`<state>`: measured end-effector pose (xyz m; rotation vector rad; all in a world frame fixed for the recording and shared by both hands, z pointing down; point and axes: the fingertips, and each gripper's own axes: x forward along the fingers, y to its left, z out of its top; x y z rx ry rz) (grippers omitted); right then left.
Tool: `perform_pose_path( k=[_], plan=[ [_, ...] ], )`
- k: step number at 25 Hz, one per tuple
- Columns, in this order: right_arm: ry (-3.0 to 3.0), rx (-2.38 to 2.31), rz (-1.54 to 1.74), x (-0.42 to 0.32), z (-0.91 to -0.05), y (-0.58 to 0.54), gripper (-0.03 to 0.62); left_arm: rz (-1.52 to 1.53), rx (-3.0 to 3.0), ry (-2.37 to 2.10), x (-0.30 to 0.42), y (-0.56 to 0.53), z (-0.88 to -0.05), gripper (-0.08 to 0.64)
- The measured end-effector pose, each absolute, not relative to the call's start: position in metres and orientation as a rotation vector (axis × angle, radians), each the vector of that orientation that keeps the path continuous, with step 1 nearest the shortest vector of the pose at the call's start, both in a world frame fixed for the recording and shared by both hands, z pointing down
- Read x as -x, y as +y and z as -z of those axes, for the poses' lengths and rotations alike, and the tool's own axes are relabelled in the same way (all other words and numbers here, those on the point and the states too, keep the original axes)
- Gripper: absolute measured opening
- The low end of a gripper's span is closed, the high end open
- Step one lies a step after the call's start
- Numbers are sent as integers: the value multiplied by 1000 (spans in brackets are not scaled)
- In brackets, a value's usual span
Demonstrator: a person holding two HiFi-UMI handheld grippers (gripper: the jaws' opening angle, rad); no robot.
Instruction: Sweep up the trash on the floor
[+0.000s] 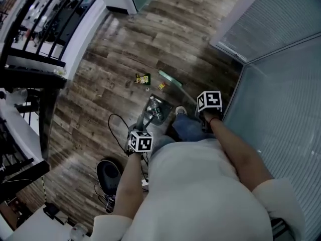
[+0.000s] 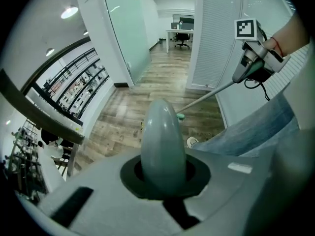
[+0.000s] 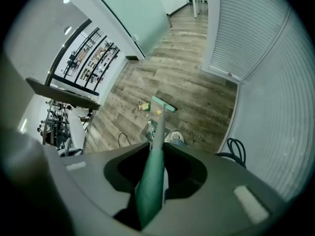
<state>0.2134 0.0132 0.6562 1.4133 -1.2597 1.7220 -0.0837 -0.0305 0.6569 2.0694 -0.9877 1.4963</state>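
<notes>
My left gripper (image 1: 141, 139) (image 2: 162, 175) is shut on the grey handle (image 2: 163, 144) of a dustpan (image 1: 156, 109) (image 3: 151, 130) that rests on the wood floor and holds what looks like a clear bottle. The right gripper (image 1: 209, 104) (image 3: 153, 173) (image 2: 250, 58) is shut on the green broom handle (image 3: 149, 181). The broom head (image 1: 170, 79) (image 3: 163, 104) (image 2: 181, 116) sits on the floor beyond the dustpan. Left of the head lie a yellow-green wrapper (image 1: 143, 78) (image 3: 143, 105) and a small yellow scrap (image 1: 161, 86) (image 3: 158, 112).
Frosted glass walls (image 1: 281, 74) close in the right side. A black railing (image 1: 35, 59) runs along the left. A black cable (image 1: 116, 120) and a dark round base (image 1: 108, 173) lie near my left side. My shoe (image 1: 180, 111) stands beside the dustpan.
</notes>
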Motion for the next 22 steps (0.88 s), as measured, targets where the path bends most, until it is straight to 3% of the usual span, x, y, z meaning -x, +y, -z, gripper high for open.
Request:
perform_pose_path(
  k=[22],
  plan=[
    [-1314,-1158,-1464,-230,-675,-72,98,-1315,-1806,-1260,90,-33,-645,9]
  ],
)
